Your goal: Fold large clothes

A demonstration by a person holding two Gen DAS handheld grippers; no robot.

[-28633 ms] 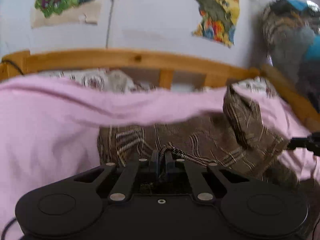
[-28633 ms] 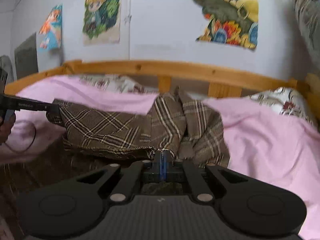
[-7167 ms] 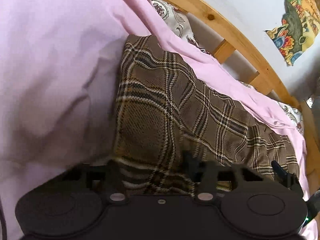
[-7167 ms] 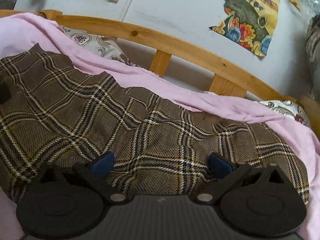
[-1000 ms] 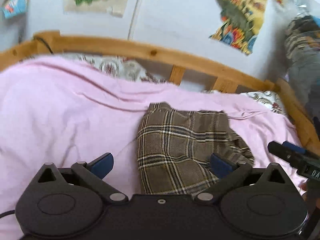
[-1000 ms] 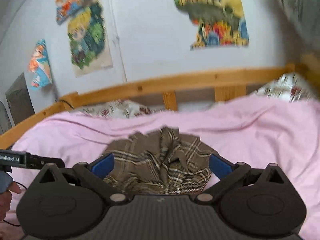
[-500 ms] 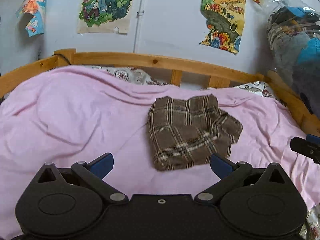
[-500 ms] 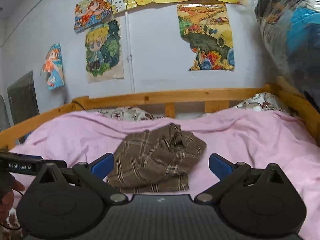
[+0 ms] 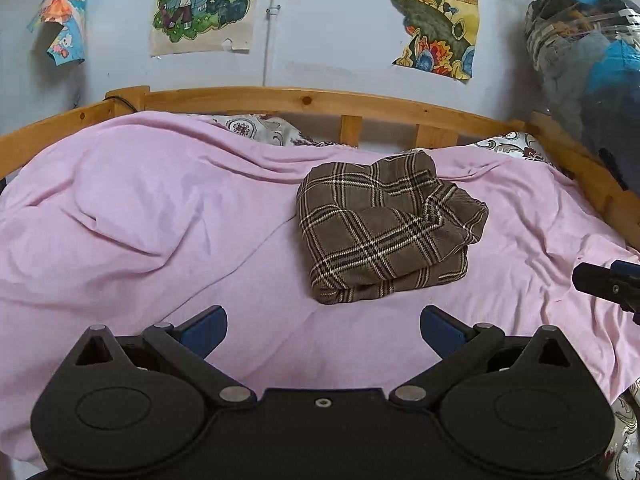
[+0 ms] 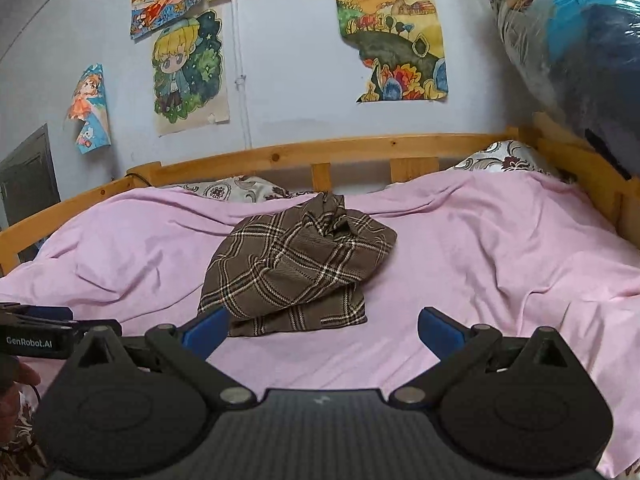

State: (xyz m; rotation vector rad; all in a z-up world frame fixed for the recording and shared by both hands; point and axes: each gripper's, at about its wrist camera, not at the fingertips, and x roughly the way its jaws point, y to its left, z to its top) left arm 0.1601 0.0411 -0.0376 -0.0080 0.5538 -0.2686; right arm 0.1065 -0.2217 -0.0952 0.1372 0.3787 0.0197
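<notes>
A brown plaid garment (image 9: 384,232) lies folded in a compact bundle on the pink bedsheet (image 9: 140,220), right of the bed's middle. It also shows in the right wrist view (image 10: 296,264). My left gripper (image 9: 323,327) is open and empty, held back from the bundle over the sheet. My right gripper (image 10: 323,330) is open and empty, also short of the bundle. The right gripper's tip shows at the right edge of the left wrist view (image 9: 608,284). The left gripper shows at the left edge of the right wrist view (image 10: 36,332).
A wooden bed rail (image 9: 320,100) runs along the far side and both ends. Patterned pillows (image 10: 500,156) lie by the rail. Posters (image 10: 188,72) hang on the blue wall. A plastic bag of clothes (image 10: 568,40) hangs at the upper right.
Both grippers have pulled back and risen from the folded garment, which now looks smaller and farther off. Both stay open. The garment has not moved.
</notes>
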